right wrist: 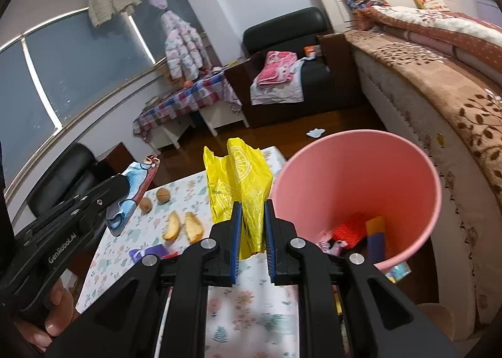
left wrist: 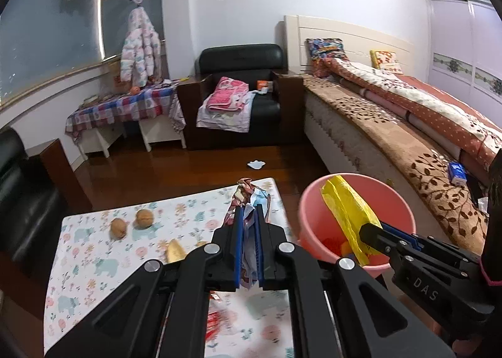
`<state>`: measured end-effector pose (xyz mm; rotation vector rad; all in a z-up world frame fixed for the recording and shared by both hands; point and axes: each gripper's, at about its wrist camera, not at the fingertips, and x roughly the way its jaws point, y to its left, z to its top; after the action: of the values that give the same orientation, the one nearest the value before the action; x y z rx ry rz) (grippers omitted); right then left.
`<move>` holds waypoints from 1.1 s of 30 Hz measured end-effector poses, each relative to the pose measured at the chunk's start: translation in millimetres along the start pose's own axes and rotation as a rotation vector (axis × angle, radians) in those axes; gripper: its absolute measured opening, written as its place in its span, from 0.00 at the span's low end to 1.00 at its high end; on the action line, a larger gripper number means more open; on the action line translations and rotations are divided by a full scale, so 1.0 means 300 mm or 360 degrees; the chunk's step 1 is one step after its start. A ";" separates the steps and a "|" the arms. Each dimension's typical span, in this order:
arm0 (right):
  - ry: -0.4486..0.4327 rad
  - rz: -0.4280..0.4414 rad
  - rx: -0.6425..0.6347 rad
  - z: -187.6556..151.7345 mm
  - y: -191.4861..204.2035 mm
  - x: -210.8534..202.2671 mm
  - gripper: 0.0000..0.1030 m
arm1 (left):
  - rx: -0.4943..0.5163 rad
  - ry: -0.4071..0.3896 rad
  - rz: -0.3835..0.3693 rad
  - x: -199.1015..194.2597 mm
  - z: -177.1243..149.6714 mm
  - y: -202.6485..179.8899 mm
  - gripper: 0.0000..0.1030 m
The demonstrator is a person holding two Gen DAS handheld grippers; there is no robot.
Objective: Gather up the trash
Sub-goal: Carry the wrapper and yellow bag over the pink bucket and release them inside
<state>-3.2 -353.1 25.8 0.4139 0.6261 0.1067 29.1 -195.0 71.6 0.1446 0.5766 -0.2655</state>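
Over the bin rim, by the table's far right corner, hangs a yellow wrapper, clamped in the right gripper. Left gripper pinches a crumpled blue-and-red wrapper above that far edge. Best carry each fully past the rim before letting go. Only the right view shows trash in the bin bottom and two bread slices.

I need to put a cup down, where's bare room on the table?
Free: the far right corner of the table, beyond the bread slices and beside the bin. Crowded: the middle, with two walnuts, the bread and wrappers nearer.
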 end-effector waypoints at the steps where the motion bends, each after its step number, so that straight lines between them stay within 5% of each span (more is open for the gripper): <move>1: -0.0008 -0.0013 0.0013 0.003 -0.019 -0.005 0.14 | 0.0013 -0.0001 -0.0010 0.002 0.004 -0.021 0.06; 15: -0.0063 -0.0125 0.0137 0.017 -0.199 -0.042 0.14 | 0.0145 0.0020 -0.0115 0.090 0.019 -0.208 0.06; 26: -0.0049 -0.0238 0.0217 0.006 -0.314 -0.007 0.14 | 0.0008 0.0198 -0.0442 0.264 -0.006 -0.241 0.06; 33: -0.0007 -0.0266 0.0261 -0.007 -0.363 0.040 0.14 | -0.0002 0.0271 -0.0533 0.337 -0.042 -0.270 0.06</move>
<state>2.3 -449.0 -26.6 0.5181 0.6649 -0.1058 80.7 -290.7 -0.1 0.0690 0.7704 -0.5818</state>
